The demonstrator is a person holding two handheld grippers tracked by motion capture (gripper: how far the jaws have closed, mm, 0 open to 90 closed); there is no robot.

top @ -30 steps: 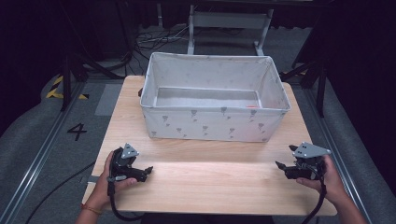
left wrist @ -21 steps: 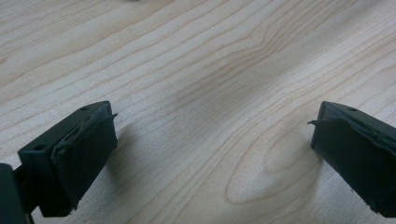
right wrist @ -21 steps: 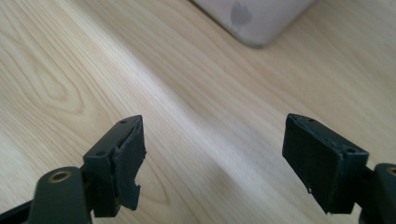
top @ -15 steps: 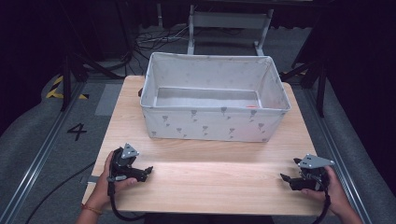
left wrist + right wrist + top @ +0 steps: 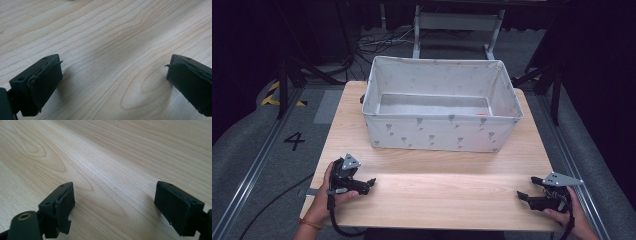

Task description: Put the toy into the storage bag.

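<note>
Both grippers rest low on the bare worktop [image 5: 437,195], left gripper [image 5: 371,181] lower left, right gripper [image 5: 521,196] lower right, jaws spread, nothing held; the fabric bin [image 5: 439,132] sits upper centre. Best approach it level and slowly.

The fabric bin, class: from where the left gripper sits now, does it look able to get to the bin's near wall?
Probably yes. The left gripper rests near the table's front edge, fingers open, and bare wood lies between it and the fabric bin. Nothing stands in the way.
</note>
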